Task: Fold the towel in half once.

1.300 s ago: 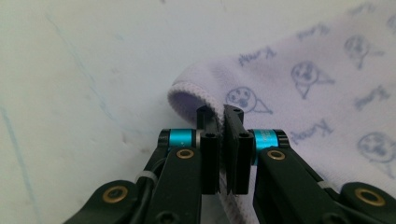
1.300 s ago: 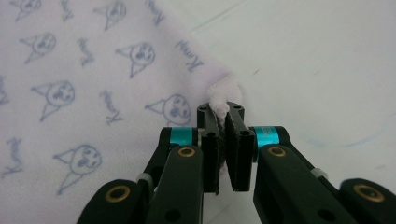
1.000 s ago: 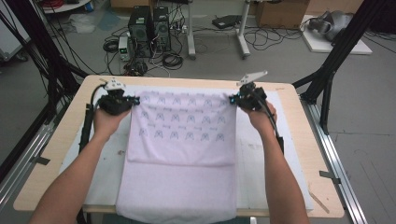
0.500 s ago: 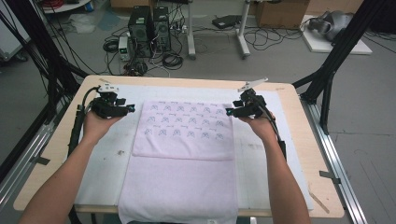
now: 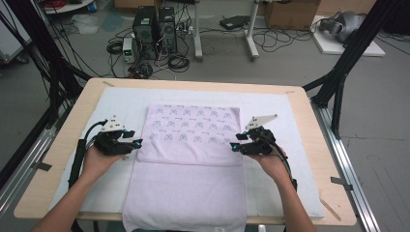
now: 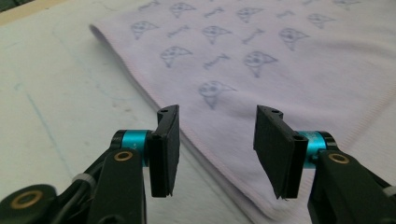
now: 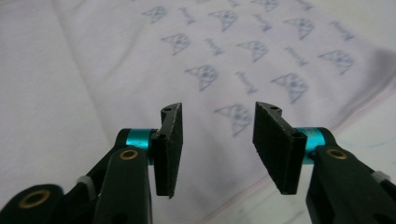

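High view: folded towel (image 5: 193, 140) flat on the tabletop (image 5: 63, 145), between the two grippers. Left gripper (image 5: 137, 143) fingers (image 6: 166, 149) sit at its left folded edge, apart after just closing a little, nothing clamped. Right gripper (image 5: 232, 146) fingers (image 7: 275, 144) at the right edge, same state, towel fabric just beyond them.

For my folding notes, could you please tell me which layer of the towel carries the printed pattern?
The upper folded-over layer, lying on the far half between the two hand-held grippers, bears the blue print; the lower layer nearer the person is plain.
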### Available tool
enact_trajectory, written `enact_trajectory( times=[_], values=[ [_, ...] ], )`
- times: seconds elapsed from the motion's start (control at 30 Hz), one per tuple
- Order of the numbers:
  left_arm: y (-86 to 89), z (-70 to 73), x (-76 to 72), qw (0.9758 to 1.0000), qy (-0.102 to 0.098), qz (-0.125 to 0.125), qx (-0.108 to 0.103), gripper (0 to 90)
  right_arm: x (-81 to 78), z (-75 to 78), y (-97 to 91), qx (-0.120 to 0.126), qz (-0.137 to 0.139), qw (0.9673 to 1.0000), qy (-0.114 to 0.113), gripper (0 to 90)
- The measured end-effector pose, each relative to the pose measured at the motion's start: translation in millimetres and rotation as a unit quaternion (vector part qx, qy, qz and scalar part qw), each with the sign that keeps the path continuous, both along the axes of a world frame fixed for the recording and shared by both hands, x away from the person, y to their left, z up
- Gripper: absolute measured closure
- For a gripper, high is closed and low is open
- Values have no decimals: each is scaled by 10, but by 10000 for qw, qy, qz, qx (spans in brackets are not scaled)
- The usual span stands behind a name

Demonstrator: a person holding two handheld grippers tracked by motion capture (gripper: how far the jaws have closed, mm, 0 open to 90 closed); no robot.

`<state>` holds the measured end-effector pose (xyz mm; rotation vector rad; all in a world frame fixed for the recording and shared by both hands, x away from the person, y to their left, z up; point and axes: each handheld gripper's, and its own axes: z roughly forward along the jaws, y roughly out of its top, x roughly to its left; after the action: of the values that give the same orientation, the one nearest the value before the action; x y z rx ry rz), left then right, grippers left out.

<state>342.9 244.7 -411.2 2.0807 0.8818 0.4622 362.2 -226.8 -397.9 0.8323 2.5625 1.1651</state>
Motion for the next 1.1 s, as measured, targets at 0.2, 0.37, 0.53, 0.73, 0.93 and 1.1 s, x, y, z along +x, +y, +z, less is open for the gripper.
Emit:
enact_trajectory(
  times=[0.2,0.37,0.53,0.73,0.93,1.1],
  values=[
    [-43,-107,-189,9996,92,-277,-59,580,-195,-109,3,-120,109,9998,105,548],
    [-85,-198,-239,9988,175,-446,99,628,-290,-270,-8,-139,180,9995,219,580],
    [-158,-284,-214,9975,270,-541,379,661,-291,-411,15,-266,166,9989,337,614],
    [-200,-280,-234,9969,206,-622,430,805,-300,-405,26,-278,251,9989,290,779],
    [-183,-247,-235,9977,191,-547,359,874,-293,-365,23,-250,358,9986,298,860],
    [-141,-146,-289,9988,68,-466,115,877,-315,-270,-31,6,347,9991,252,862]
  ],
)
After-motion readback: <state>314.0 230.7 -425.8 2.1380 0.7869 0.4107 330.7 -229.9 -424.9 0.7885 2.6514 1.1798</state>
